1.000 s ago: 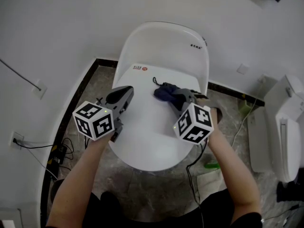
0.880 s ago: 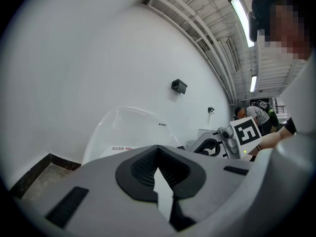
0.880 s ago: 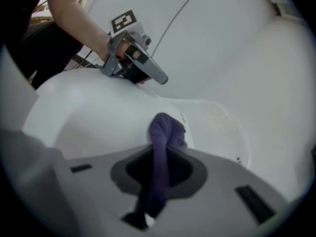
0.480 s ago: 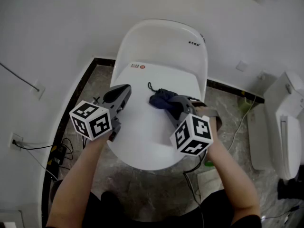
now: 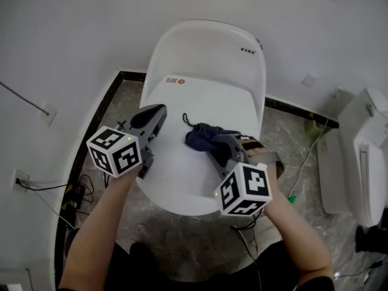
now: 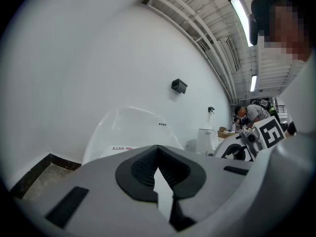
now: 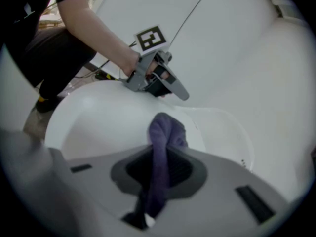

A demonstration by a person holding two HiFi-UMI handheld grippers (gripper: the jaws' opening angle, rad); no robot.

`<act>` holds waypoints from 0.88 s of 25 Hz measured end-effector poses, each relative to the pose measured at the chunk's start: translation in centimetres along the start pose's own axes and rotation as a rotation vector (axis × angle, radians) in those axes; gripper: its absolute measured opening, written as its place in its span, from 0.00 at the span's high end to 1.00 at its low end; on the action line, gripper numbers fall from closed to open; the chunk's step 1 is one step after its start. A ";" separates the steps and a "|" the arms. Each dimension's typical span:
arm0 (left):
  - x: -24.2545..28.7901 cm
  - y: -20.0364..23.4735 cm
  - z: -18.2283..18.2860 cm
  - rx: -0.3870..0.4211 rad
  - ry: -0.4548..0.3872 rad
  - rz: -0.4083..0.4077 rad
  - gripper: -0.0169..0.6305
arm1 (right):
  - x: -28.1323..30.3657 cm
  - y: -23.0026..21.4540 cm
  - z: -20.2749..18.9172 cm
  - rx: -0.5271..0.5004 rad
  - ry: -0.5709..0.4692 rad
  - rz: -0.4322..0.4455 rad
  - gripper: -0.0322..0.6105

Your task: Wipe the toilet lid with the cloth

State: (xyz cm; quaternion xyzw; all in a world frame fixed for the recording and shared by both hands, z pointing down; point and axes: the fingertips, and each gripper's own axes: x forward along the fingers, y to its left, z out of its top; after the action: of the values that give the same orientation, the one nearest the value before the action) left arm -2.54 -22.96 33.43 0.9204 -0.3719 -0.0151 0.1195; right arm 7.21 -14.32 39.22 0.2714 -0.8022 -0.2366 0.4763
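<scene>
The wiping step looks to be in hand. The toilet lid is down, white and bare, and the dark blue cloth lies bunched on it a little right of the middle, with a thin loop of cord trailing off toward the hinge end. The right gripper comes in from the lid's right side, and its jaws pinch a fold of the cloth. In the right gripper view the fabric runs up between the black pads and spills forward onto the lid. The left gripper hangs at the lid's left edge with its jaws pressed together and nothing between them. From here I cannot tell whether it rests on the lid or sits just above it. As I judge it, the cloth has the middle of the lid under it, and the front curve, the left half and the strip near the red label are yet to be covered. The next move calls for a firm pinch and downward pressure, so the wad drags flat rather than rolling. Then it needs a sweep across toward the left gripper's side, which would have to move clear.
</scene>
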 end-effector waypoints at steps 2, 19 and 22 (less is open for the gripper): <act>-0.1 0.1 0.0 -0.004 -0.004 0.002 0.95 | -0.3 0.5 0.2 0.000 -0.004 0.008 0.84; 0.1 0.5 0.0 -0.010 0.001 0.009 0.95 | -2.7 4.7 2.0 0.006 -0.021 0.086 0.84; 0.1 0.6 0.1 -0.012 -0.001 0.010 0.95 | -3.1 5.5 2.4 -0.001 -0.027 0.097 0.84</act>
State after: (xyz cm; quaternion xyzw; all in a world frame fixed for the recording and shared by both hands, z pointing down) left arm -2.86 -23.43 33.48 0.9178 -0.3764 -0.0173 0.1251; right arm 5.15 -7.91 39.71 0.2288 -0.8207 -0.2172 0.4763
